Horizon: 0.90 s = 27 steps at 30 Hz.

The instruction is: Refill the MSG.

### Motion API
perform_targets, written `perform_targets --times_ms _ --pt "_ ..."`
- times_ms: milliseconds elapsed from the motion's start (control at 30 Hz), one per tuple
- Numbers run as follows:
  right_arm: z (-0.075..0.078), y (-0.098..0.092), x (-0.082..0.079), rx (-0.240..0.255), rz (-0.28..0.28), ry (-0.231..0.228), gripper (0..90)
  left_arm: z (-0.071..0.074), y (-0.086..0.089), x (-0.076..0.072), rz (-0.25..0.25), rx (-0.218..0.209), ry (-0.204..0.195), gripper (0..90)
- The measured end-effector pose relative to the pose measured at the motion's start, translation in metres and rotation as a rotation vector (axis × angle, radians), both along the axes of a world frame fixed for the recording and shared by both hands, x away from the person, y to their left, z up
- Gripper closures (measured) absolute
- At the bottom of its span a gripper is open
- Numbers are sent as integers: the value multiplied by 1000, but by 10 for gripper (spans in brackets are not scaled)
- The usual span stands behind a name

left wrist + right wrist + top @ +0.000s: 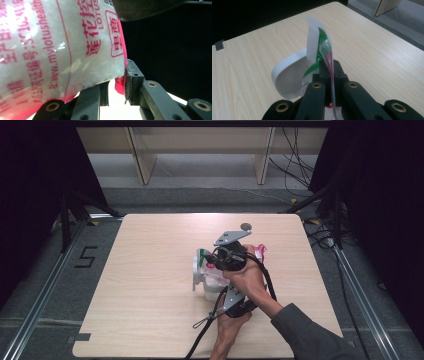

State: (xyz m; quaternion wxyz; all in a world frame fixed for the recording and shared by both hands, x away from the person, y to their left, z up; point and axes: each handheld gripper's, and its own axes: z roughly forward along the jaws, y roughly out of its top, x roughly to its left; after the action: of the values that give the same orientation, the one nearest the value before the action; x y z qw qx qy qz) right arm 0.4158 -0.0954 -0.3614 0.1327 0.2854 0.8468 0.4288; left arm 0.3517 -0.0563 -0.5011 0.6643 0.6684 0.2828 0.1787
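A clear plastic bag of white granules [62,45] with red print and a pink seam is held up over the table [150,320]. My left gripper [116,85] is shut on its lower pink edge; in the high view it [221,293] comes in from below. My right gripper [330,65] is shut on the thin green and pink top edge of the bag [322,47], and in the high view it [206,258] points left. A white rounded container [287,77] stands on the wood just beyond the bag, at the bag's left side [196,270] in the high view.
The two hands cross near the table's middle, with cables trailing to the front edge [200,340]. A notch [82,338] marks the front left corner. Wooden shelf legs [142,165] stand beyond the far edge, and loose cables [320,232] lie on the floor at the right.
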Motion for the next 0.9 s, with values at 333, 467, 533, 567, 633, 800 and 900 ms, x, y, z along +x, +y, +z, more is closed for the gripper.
perform_targets --times_ms 333,467,533,567,633,800,900 --pt "0 0 0 10 2 4 900 0 0 0 0 0 -3 754" --pt "2 -2 1 3 25 -5 900 0 0 0 -1 0 -3 754" --pt "1 -2 1 8 25 -8 900 0 0 0 -1 0 -3 754" --pt "2 -2 1 8 23 -14 900 0 0 0 -1 -1 -4 754" --pt "2 -2 0 5 21 -10 900 0 0 -1 0 -1 -4 754" --pt "2 -2 0 8 25 -5 900 0 0 -1 0 -3 -3 755" --pt "2 -2 1 12 29 -13 900 0 0 -1 1 -5 -4 755"
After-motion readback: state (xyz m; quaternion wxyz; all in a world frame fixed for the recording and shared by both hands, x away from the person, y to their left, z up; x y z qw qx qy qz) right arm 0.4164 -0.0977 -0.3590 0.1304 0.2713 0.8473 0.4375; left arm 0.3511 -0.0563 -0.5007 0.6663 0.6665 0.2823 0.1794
